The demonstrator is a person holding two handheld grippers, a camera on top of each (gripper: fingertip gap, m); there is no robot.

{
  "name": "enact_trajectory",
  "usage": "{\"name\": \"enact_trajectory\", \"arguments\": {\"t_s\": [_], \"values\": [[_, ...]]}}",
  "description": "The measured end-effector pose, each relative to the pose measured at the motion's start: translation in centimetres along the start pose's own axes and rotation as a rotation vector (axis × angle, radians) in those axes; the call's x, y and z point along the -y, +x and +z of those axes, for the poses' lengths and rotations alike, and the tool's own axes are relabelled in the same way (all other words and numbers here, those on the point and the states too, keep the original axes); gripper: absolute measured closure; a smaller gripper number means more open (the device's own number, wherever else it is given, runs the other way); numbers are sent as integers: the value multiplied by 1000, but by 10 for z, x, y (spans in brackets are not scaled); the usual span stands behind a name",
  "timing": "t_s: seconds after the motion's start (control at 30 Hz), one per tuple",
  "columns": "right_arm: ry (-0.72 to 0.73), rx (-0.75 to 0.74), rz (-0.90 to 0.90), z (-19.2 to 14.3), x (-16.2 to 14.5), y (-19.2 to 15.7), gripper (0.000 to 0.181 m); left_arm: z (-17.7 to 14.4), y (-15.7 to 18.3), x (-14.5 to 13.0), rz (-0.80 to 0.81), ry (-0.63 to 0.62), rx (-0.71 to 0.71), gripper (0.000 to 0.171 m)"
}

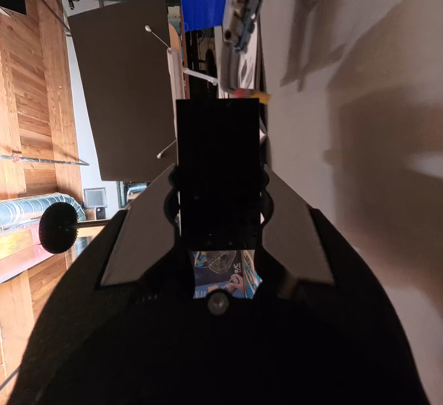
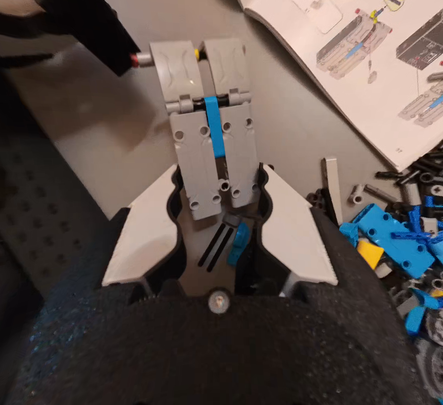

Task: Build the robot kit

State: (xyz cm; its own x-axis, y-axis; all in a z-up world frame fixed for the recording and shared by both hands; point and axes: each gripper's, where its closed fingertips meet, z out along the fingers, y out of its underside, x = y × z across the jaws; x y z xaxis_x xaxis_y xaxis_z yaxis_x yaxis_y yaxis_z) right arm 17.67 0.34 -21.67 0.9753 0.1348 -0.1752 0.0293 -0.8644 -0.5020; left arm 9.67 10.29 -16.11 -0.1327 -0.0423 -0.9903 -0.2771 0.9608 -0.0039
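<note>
My left gripper is shut on a black rectangular block that sticks out beyond the fingertips. My right gripper is shut on a grey panel assembly with a blue strip down its middle, held just above the table. A grey pin with a red tip juts from the assembly's left side and meets the black block at the upper left. The assembly also shows, blurred, at the top of the left wrist view.
An open instruction booklet lies at the upper right. A pile of blue, black, grey and yellow loose parts lies at the right. A black gear on an axle sticks out beside my left gripper. A printed box shows behind the block.
</note>
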Motion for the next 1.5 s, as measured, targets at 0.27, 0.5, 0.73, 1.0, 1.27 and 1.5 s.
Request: {"name": "enact_trajectory", "arguments": {"t_s": [0.27, 0.5, 0.73, 1.0, 1.27, 1.5], "values": [[-113, -49, -81, 20, 0, -12, 118, -17, 2, -10, -20, -15, 25, 106], [216, 467, -45, -31, 51, -85, 93, -29, -21, 13, 111, 127, 172, 106], [204, 1125, 176, -48, 78, -148, 75, -44, -43, 42, 294, 258, 320, 106], [188, 959, 195, -19, 72, -142, 114, -45, -34, 23, 74, 168, 179, 98], [561, 965, 318, -39, 100, -123, 114, -67, -54, 36, -1762, 291, -556, 90], [694, 732, 65, -43, 107, -149, 112, -58, -70, 37, -2325, 610, -764, 105]]}}
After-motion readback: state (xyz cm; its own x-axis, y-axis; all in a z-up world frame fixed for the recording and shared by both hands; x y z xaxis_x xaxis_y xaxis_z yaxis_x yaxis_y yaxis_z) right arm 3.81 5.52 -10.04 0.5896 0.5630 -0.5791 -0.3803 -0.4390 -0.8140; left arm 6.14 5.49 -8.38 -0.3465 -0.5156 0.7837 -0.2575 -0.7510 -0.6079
